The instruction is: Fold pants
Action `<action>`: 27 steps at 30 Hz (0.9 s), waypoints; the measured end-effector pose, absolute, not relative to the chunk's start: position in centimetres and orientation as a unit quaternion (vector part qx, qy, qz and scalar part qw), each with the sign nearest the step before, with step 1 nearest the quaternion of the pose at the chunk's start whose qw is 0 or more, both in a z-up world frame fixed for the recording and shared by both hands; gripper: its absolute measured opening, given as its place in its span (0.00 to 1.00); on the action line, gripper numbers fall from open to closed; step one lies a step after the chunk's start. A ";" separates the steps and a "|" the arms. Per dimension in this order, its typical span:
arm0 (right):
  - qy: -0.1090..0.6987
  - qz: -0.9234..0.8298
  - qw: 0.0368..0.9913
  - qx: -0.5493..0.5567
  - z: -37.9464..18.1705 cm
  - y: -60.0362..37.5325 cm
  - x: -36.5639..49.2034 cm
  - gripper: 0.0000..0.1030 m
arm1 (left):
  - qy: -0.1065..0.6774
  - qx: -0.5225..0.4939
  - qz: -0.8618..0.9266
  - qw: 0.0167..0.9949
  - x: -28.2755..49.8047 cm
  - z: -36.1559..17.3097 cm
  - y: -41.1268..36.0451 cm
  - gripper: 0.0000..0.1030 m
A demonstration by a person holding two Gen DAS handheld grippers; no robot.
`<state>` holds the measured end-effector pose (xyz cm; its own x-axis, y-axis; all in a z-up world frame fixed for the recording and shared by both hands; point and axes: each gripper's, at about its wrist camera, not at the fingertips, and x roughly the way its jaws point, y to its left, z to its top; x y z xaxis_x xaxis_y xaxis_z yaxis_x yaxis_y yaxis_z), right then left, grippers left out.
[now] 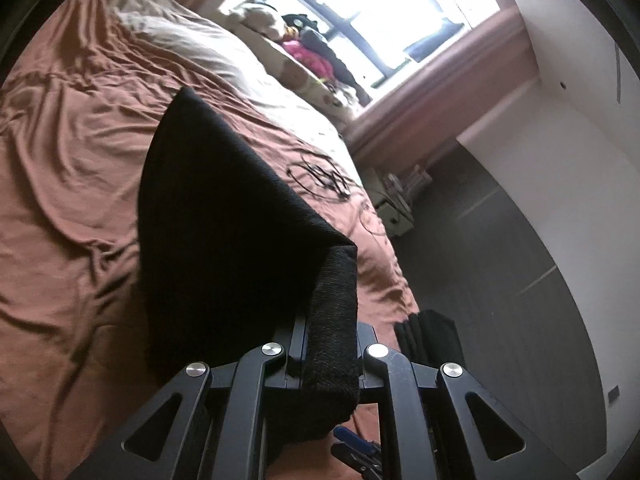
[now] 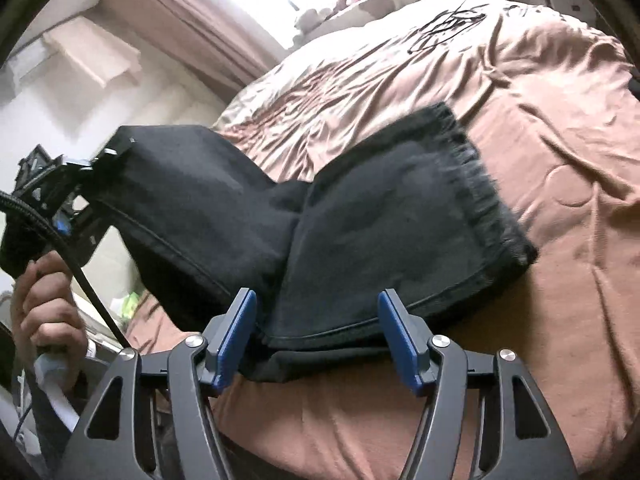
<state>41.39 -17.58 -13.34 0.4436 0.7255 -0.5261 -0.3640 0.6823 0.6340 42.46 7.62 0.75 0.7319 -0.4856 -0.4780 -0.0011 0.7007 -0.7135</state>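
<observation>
While the right gripper (image 2: 318, 332) is standing wide around the pants (image 2: 360, 232) edge, the left gripper (image 1: 326, 354) is pinching a raised corner; judging by this, a fold onto the bed (image 2: 560, 160) is finishing, and that corner needs lowering next.

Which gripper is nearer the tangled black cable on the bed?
Left. The left gripper has the cable fairly close ahead; from the right gripper it lies beyond the pants.

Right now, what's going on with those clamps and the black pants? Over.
Left hand-held gripper shut on pants, corner lifted. Right hand-held gripper open, pants edge between the pads. Black cable far up the bed, clear of the fold.
</observation>
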 end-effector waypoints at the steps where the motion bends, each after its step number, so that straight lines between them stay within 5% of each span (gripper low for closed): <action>1: 0.408 0.328 0.822 0.224 -13.3 -18.5 41.5 0.61 | 0.341 -0.357 -0.145 0.858 42.8 0.8 7.0 0.11; 27: 0.414 0.253 0.811 0.327 -15.8 -30.0 37.9 0.61 | 0.469 -0.300 -0.241 0.795 46.3 -7.5 -8.7 0.11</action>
<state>37.90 -29.98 -15.81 0.5298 0.6801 -0.5068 -0.1394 0.6592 0.7389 46.27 -8.67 -7.48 0.4441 -0.6645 -0.6011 0.1022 0.7040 -0.7028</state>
